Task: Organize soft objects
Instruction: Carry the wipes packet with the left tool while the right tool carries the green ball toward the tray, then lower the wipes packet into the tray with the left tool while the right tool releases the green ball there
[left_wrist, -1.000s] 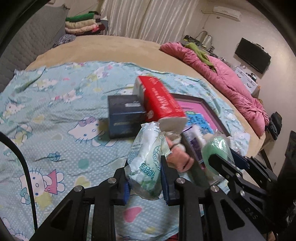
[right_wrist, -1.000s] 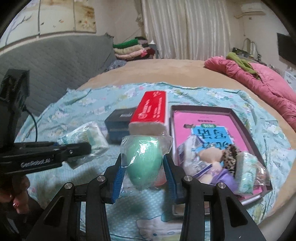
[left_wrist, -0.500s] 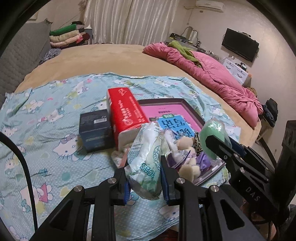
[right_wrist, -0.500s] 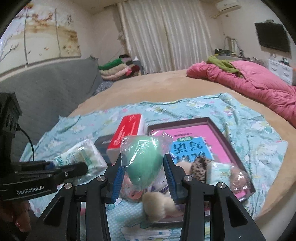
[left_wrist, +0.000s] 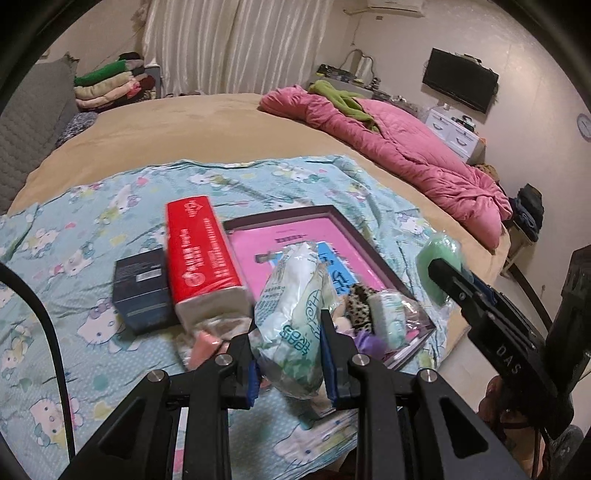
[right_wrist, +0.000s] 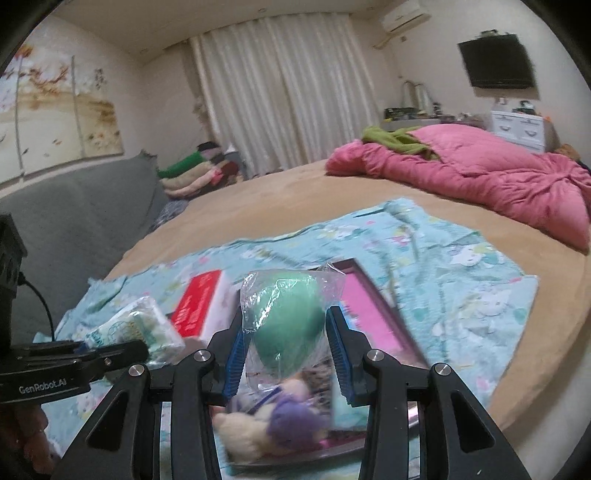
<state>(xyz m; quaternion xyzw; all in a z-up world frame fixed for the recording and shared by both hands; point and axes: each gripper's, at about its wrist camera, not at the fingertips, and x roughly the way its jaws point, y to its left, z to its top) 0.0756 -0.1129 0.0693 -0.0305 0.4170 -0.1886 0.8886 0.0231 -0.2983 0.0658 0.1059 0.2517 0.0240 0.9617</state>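
A soft pack of tissues (left_wrist: 295, 332) is squeezed between the two blue pads of the left gripper (left_wrist: 291, 358). The pack is held up in the air above the blue cat blanket (left_wrist: 74, 229). From the right wrist camera, the same pack (right_wrist: 140, 328) is seen at about 9 o'clock.

A green egg-shaped sponge in a clear bag (right_wrist: 284, 321) is pinched between the pads of the right gripper (right_wrist: 284, 358). It is also held up above the bed. From the left wrist camera, it (left_wrist: 439, 258) is seen at about 3 o'clock.

On the blanket a red tissue box (left_wrist: 201, 254) is seen, with a dark box (left_wrist: 142, 288) touching it at its 9 o'clock side. A dark tray with a pink bottom (left_wrist: 369, 258) is laid at the red box's 3 o'clock side. Small fluffy things (right_wrist: 273, 421) are piled in the near end of the tray. A pink quilt (left_wrist: 406, 147) is heaped far back on the bed at about 2 o'clock.
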